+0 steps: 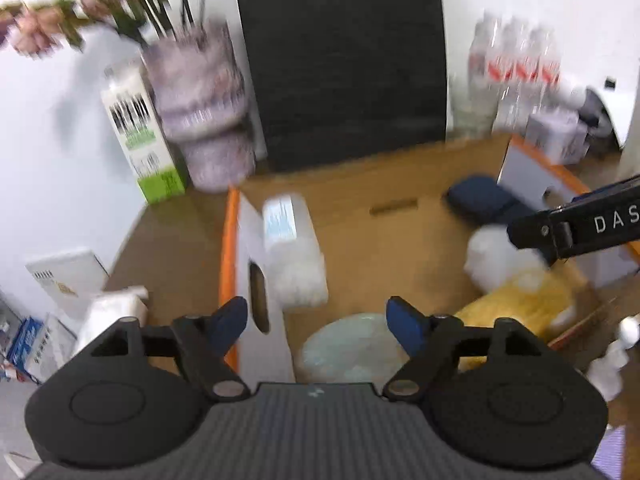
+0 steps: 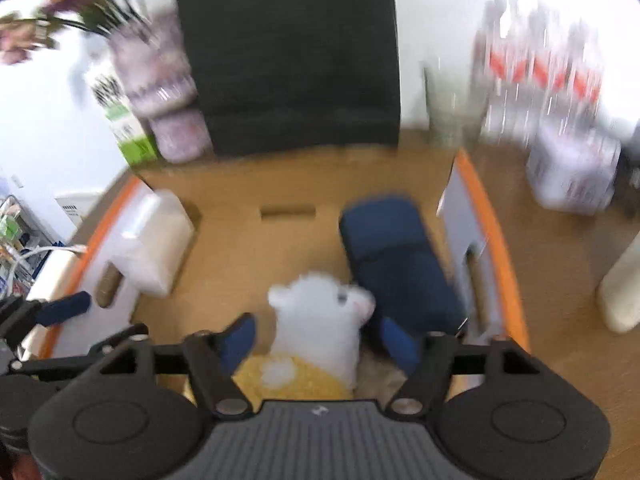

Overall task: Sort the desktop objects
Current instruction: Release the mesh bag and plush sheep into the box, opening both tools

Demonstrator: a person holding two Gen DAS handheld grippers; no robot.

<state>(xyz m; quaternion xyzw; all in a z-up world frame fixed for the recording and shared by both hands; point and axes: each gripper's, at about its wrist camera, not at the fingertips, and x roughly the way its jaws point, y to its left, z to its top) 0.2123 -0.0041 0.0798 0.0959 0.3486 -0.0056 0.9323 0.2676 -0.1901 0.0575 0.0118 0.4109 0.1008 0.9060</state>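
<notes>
An open cardboard box (image 1: pixel 400 188) with orange-edged flaps stands on the wooden desk; it also shows in the right wrist view (image 2: pixel 248 248). Inside lie a white plastic-wrapped pack (image 1: pixel 294 256) (image 2: pixel 154 240), a dark blue case (image 1: pixel 484 200) (image 2: pixel 394 256), a white and yellow plush toy (image 1: pixel 504 264) (image 2: pixel 316 332) and a pale round object (image 1: pixel 348 344). My left gripper (image 1: pixel 318 320) is open and empty above the box's near left part. My right gripper (image 2: pixel 316 340) is open, its fingers on either side of the plush toy, apart from it.
A black chair back (image 1: pixel 344 60) stands behind the box. A vase of flowers (image 1: pixel 200 104) and a green and white carton (image 1: pixel 142 132) are at the back left. Wrapped water bottles (image 1: pixel 516 76) stand at the back right. A white bottle (image 2: pixel 624 284) is right of the box.
</notes>
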